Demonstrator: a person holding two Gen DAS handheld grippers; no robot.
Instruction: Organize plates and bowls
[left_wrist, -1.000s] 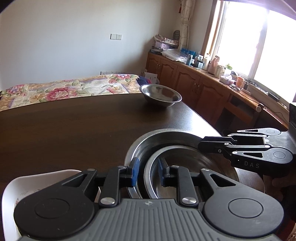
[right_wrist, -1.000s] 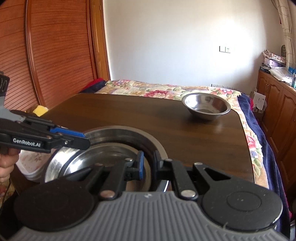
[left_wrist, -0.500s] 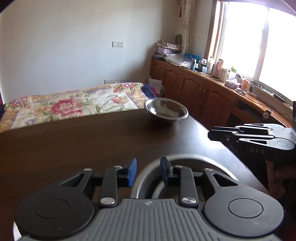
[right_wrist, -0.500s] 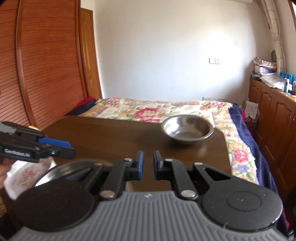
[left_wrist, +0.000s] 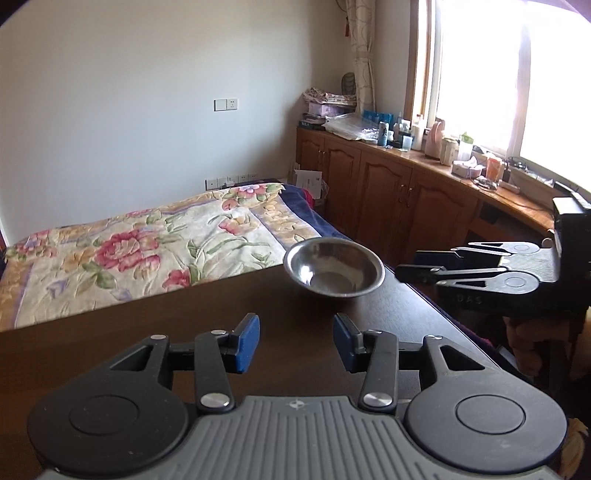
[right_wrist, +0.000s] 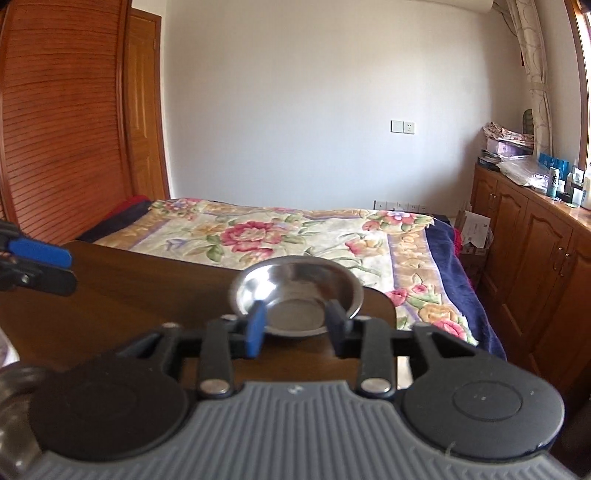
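Steel bowl (left_wrist: 334, 266) is sitting upright and empty near the far right corner of our dark wooden table (left_wrist: 147, 332), close to the edge where the flowery bedspread (left_wrist: 147, 251) starts. From the right wrist view the same bowl (right_wrist: 295, 295) lines up right between our fingers, but it's further out on the table, not touching them.

Our left gripper (left_wrist: 296, 341) is spread wide with nothing in it, hovering over bare tabletop with the bowl ahead and a bit to the right. Our right gripper (right_wrist: 295, 326) is also wide apart and empty. In the left view it (left_wrist: 400, 267) comes in from the right side, level with the bowl and just beside its rim, not touching as far as we can tell. A hand (left_wrist: 524, 347) shows under its body.

Nothing sits on the table between either gripper and the bowl. At the bottom left of the right view there's a sliver of shiny metal rim (right_wrist: 14, 384), too cropped to say much. Wooden cabinets (left_wrist: 399, 199) with a cluttered countertop run along the right under the window, and a slatted wooden wardrobe (right_wrist: 62, 122) stands on the left.
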